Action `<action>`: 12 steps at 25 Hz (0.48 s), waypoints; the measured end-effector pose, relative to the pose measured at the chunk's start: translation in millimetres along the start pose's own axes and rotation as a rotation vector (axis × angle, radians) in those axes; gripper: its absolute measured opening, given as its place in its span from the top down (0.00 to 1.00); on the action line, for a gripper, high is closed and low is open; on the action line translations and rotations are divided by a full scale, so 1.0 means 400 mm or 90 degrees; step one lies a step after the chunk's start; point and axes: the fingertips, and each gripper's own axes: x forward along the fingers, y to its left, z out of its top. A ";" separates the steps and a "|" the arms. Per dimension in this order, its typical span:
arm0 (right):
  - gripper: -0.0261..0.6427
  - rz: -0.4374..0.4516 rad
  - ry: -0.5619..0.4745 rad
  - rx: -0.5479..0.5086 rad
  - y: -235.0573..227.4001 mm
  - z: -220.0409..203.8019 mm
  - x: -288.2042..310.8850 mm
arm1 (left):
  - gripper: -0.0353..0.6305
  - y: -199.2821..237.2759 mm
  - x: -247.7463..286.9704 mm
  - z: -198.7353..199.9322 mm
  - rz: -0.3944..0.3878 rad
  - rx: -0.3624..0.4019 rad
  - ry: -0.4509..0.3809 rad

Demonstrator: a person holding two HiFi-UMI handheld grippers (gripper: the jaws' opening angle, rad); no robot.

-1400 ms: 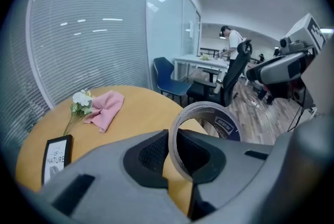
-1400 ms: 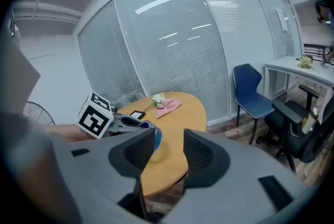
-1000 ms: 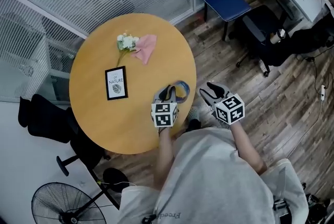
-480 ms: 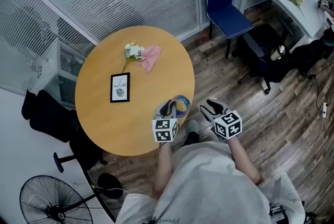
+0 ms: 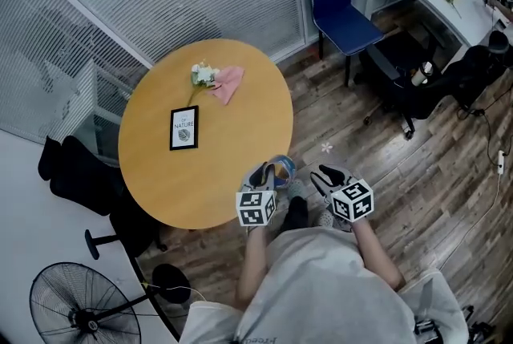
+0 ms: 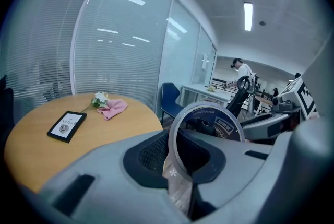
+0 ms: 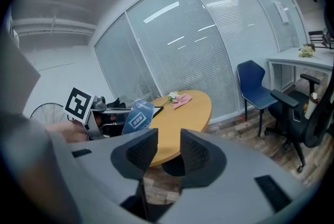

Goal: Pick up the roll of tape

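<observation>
Left tool (image 5: 267, 172) clamped on the roll of tape (image 5: 280, 168), which hangs clear of the worktop (image 5: 208, 166), just past its near right edge and over the wooden floor (image 5: 417, 158). The right tool (image 5: 327, 174) sits just to the right with its jaws apart and nothing between them; they have just been closing. The likely hazard is the grip itself. The left gripper view shows the left tool (image 6: 182, 155) pinching only one wall of the roll of tape (image 6: 224, 125), one jaw inside the ring and one outside. A quick swing or tilt of the hand could therefore let the ring pivot or slide out, and it would drop to the floor rather than onto the worktop. A second hazard is the empty right tool, near enough to knock the ring if the hands converge. The head view gives the layout, with a framed card (image 5: 183, 128), flowers (image 5: 200, 74) and a pink cloth (image 5: 227, 82) on the far half of the worktop, but hides the pinch. Only the left gripper view shows that contact. The right gripper view confirms the open gap of the right tool (image 7: 168, 152) and shows the roll of tape (image 7: 138, 116) from its side, to the left.
</observation>
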 end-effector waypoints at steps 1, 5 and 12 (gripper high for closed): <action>0.77 0.001 0.003 0.002 0.002 -0.015 -0.013 | 0.87 -0.011 -0.009 -0.008 0.000 0.000 0.000; 0.79 -0.004 0.005 0.008 0.005 -0.060 -0.061 | 0.87 -0.046 -0.045 -0.038 0.003 -0.001 -0.004; 0.88 0.009 0.001 0.007 0.030 -0.106 -0.114 | 0.87 -0.080 -0.092 -0.061 0.009 -0.008 -0.021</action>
